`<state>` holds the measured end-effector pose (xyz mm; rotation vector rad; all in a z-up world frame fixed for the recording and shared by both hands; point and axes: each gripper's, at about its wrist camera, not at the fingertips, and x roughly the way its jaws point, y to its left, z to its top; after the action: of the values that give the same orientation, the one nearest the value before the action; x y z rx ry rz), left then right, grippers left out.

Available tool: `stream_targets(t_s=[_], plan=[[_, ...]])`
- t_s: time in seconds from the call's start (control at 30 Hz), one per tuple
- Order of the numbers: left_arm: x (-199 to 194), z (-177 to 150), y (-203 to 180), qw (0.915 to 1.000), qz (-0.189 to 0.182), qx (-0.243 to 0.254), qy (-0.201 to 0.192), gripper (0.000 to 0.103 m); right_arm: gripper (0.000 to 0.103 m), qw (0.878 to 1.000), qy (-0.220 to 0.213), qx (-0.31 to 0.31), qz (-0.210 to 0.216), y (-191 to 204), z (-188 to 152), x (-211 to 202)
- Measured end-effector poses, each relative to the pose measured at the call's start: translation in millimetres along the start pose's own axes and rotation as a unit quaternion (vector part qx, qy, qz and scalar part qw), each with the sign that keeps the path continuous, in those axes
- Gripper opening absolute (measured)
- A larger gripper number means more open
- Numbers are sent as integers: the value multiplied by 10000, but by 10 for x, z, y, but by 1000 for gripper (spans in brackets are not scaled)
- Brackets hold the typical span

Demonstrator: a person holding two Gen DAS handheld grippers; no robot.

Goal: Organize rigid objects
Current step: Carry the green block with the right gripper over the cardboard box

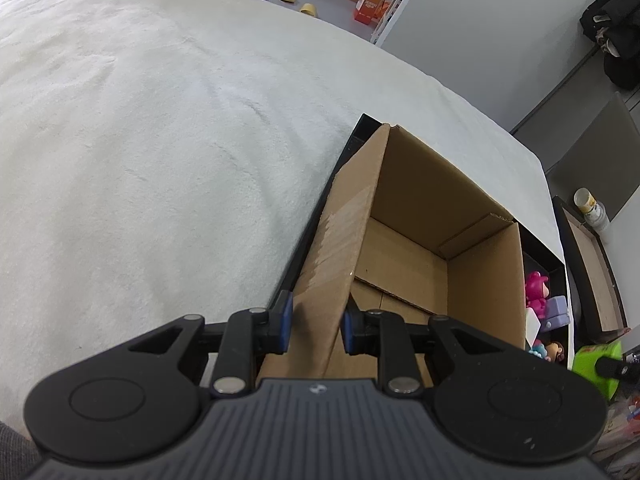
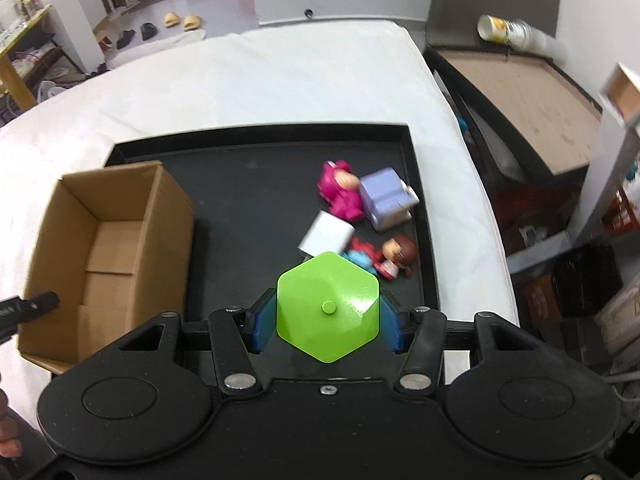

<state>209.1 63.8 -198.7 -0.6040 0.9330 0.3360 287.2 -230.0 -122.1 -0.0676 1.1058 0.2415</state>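
Right gripper (image 2: 327,322) clamping green hexagonal block (image 2: 328,306)

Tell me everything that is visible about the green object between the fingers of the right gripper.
The green object is bright lime, glossy, plastic by its look, with a six-sided outline. Flat facets rise to a small round knob at its middle. The right gripper is shut on it: the blue pads press on two opposite sides. It hangs above the black tray, in front of the toys, and hides part of the blue-haired figure. Its far side is not visible. In the left wrist view only a corner shows.
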Motion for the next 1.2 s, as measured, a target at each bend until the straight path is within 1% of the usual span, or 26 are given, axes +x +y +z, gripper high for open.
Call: stream_targets(t_s=[0.4,0.73,0.93,1.2], plan=[[24,3,53,9999,-109,-76,56,23,52,9983,-333,-420,207,463,242,-256],[37,-11,93,9995,-234,-150,136,23,52,9937,-571,-898,362,913,478,-386],[49,-1,137,9991,-301,-257,166,23,52,9905,-603,-1141,471,1241,573,-304],[67,5,152,9988,-382,-239,165,23,52,9882,-546,-1255,687,1605,591,-107]])
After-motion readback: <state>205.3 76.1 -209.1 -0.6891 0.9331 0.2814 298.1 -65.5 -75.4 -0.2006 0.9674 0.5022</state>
